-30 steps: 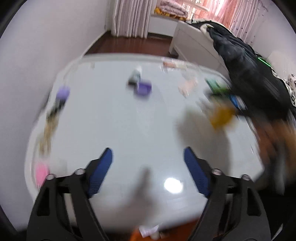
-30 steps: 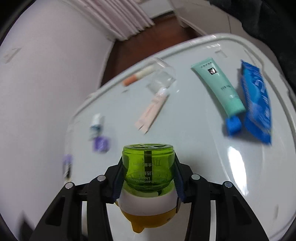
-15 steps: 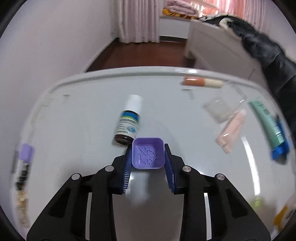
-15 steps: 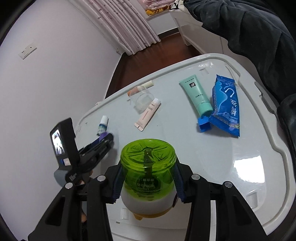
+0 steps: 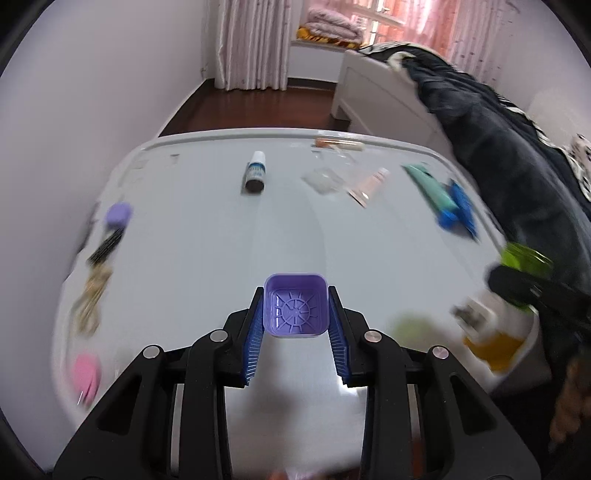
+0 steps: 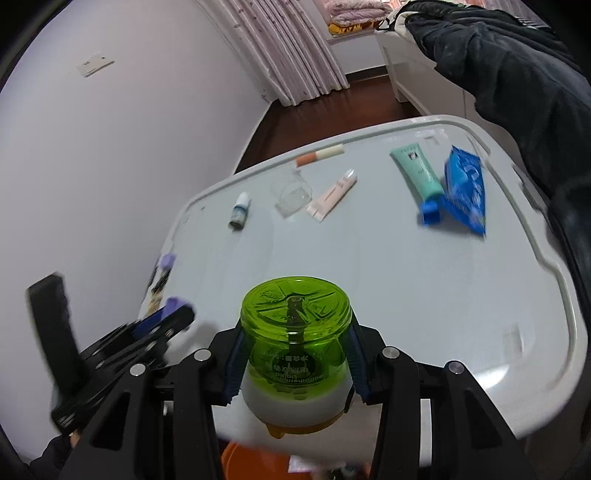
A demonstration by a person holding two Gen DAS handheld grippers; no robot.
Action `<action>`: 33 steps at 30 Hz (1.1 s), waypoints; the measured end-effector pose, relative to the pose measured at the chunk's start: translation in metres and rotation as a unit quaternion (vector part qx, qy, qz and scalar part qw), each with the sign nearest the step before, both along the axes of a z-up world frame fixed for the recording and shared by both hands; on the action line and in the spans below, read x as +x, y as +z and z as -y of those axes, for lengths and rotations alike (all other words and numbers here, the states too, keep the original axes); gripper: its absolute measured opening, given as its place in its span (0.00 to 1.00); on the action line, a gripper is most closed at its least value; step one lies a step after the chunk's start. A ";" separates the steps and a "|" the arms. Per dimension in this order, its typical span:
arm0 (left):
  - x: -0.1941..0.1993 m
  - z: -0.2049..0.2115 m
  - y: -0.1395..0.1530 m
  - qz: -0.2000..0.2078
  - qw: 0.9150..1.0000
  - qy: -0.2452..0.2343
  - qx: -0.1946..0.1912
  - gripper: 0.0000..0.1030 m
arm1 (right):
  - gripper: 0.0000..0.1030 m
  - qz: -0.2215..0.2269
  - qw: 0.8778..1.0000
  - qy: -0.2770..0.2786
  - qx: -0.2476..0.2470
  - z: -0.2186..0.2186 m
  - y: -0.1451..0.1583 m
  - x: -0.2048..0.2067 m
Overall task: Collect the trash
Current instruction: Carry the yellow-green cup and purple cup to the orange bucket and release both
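Trash in left gripper (image 5: 296, 334): purple square cap (image 5: 296, 311) clamped between its blue pads, lifted off the white table (image 5: 207, 243).
Trash in right gripper (image 6: 293, 363): green-topped bottle (image 6: 295, 347) pinched in its jaws.
Left: dropper bottle (image 5: 255, 176), pink tube (image 5: 369, 184), teal tube (image 5: 430, 190), blue packet (image 6: 466, 188), all well ahead of both claws.

Home bedroom: white bed (image 5: 373, 92) under dark blanket (image 5: 491, 122), pink curtains (image 5: 251, 44), folded quilts (image 5: 328, 29) by window, wood floor (image 5: 258, 107).
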State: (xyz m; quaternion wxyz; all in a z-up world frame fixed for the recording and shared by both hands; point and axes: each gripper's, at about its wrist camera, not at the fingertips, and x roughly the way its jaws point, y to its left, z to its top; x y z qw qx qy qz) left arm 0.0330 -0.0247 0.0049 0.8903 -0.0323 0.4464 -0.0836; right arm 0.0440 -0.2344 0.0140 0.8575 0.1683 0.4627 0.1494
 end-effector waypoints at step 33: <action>-0.151 0.006 -0.038 -0.076 0.996 -0.045 0.007 0.69 | 0.51 -0.046 0.997 0.027 -0.050 -0.027 -0.021 -0.148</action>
